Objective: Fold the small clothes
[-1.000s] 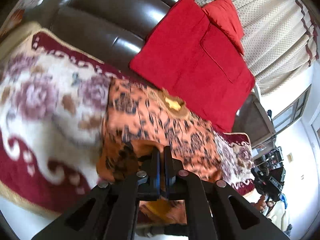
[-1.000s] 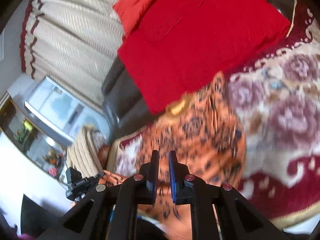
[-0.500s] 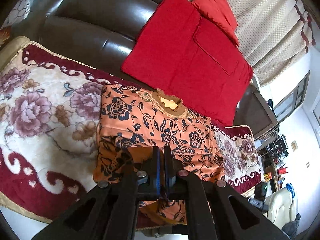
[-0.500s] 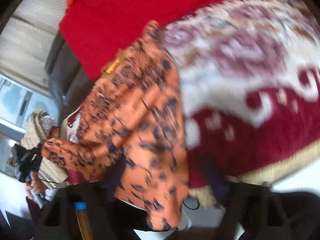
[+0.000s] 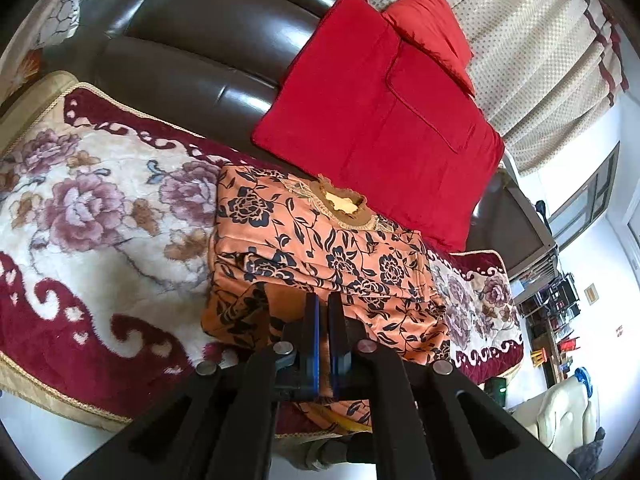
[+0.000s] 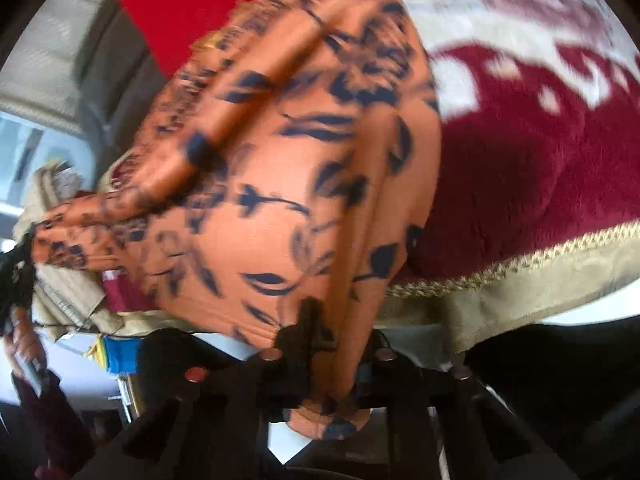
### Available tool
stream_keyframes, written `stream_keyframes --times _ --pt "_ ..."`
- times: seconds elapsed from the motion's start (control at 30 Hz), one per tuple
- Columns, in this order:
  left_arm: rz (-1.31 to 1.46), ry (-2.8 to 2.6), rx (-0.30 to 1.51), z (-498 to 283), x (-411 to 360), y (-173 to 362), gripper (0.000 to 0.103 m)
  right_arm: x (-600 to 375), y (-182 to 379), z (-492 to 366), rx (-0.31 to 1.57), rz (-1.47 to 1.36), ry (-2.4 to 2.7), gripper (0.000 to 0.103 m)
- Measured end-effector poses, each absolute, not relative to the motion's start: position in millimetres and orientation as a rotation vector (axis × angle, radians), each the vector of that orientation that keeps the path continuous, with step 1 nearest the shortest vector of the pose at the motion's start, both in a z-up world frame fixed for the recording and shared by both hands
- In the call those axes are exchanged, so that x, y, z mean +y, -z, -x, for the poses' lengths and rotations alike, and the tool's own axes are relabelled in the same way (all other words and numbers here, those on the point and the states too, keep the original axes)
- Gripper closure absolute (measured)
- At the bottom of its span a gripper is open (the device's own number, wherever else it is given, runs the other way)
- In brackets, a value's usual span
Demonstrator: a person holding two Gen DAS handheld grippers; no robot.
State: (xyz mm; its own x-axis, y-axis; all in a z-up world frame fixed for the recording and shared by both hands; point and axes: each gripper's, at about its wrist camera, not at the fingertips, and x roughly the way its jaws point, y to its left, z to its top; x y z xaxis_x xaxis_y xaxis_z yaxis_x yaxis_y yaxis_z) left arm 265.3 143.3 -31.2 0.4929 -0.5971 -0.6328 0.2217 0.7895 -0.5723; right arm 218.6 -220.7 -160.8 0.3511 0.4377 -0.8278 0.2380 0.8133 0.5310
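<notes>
**Both tongs clamped on orange floral garment at sofa's front edge**

Left tongs (image 5: 324, 340): pinched narrow, a sliver of orange cloth showing between the blue pads, fabric bunched right at the tips. Directly ahead, orange floral garment (image 5: 320, 248) lying partly folded in layers on the floral blanket (image 5: 92, 224), its lower part drooping over the front edge toward the tongs. Neckline (yellowish lining showing) at the garment's far side. To the left of the tongs, blanket spread wide, cream with purple roses and a dark red border. Beyond the garment, a red cushion (image 5: 380, 132) leaning on the brown leather sofa back (image 5: 192, 40), with a second red cushion (image 5: 428, 20) behind it; curtain (image 5: 540, 60) farthest off, upper right.

Right tongs (image 6: 332, 360): closed on a gathered fold of the same garment, cloth pinched between the fingers and spilling out below them. Just ahead, orange fabric filling the view (blurred). To the right, dark red blanket edge with gold trim. Farther off, upper left, red cushion and grey sofa arm.
</notes>
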Motion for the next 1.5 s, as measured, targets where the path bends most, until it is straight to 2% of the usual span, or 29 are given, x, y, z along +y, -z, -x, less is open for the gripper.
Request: stream_keyframes --times 0.27,0.47,0.53,0.6,0.63,0.77,0.9,1.0,1.17,1.27,1.33,1.37,1.43,1.47,1.5 --pt "0.456 0.504 0.892 -270.1 153.9 19.8 0.100 -248.6 73.7 -221.2 0.924 -0.778 -0.368 0.094" --pt "0.449 0.496 0.940 -272.5 153.9 31.0 0.099 -269.3 31.5 -245.7 0.750 -0.797 -0.361 0.094" --pt "0.462 0.463 0.999 -266.5 157.3 45.1 0.086 -270.5 34.0 -250.0 0.742 -0.815 -0.363 0.094" --pt "0.501 0.433 1.061 -257.3 162.8 63.4 0.041 -265.3 40.2 -251.5 0.757 -0.820 -0.362 0.094" --pt "0.513 0.416 1.073 -251.9 165.1 71.3 0.035 -265.7 44.9 -249.4 0.768 -0.820 -0.359 0.094" --pt "0.500 0.365 1.155 -220.9 169.3 108.5 0.033 -275.0 59.2 -236.0 0.788 -0.848 -0.341 0.094" --pt "0.566 0.356 1.131 -195.7 176.6 130.1 0.033 -281.3 61.6 -229.7 0.787 -0.859 -0.337 0.094" --pt "0.557 0.376 1.117 -185.9 167.5 139.4 0.025 -278.5 61.8 -228.1 0.789 -0.856 -0.343 0.094" --pt "0.479 0.379 0.984 -183.1 154.4 149.0 0.025 -272.5 64.3 -225.4 0.796 -0.851 -0.352 0.094" --pt "0.351 0.403 0.986 -183.5 135.1 157.7 0.026 -271.5 65.6 -224.4 0.802 -0.852 -0.349 0.094" --pt "0.299 0.464 1.010 -180.8 124.8 162.7 0.046 -271.3 63.9 -223.2 0.801 -0.845 -0.350 0.094" --pt "0.276 0.488 1.027 -180.3 120.3 165.5 0.064 -271.5 63.0 -222.8 0.799 -0.844 -0.350 0.094" --pt "0.253 0.486 1.033 -180.5 119.6 168.8 0.074 -271.5 62.0 -222.8 0.797 -0.836 -0.351 0.094" --pt "0.272 0.494 1.023 -181.8 122.8 168.9 0.085 -271.3 61.8 -223.0 0.799 -0.835 -0.351 0.094" --pt "0.296 0.503 1.018 -182.8 125.7 168.6 0.091 -271.0 62.6 -223.5 0.800 -0.835 -0.350 0.094"
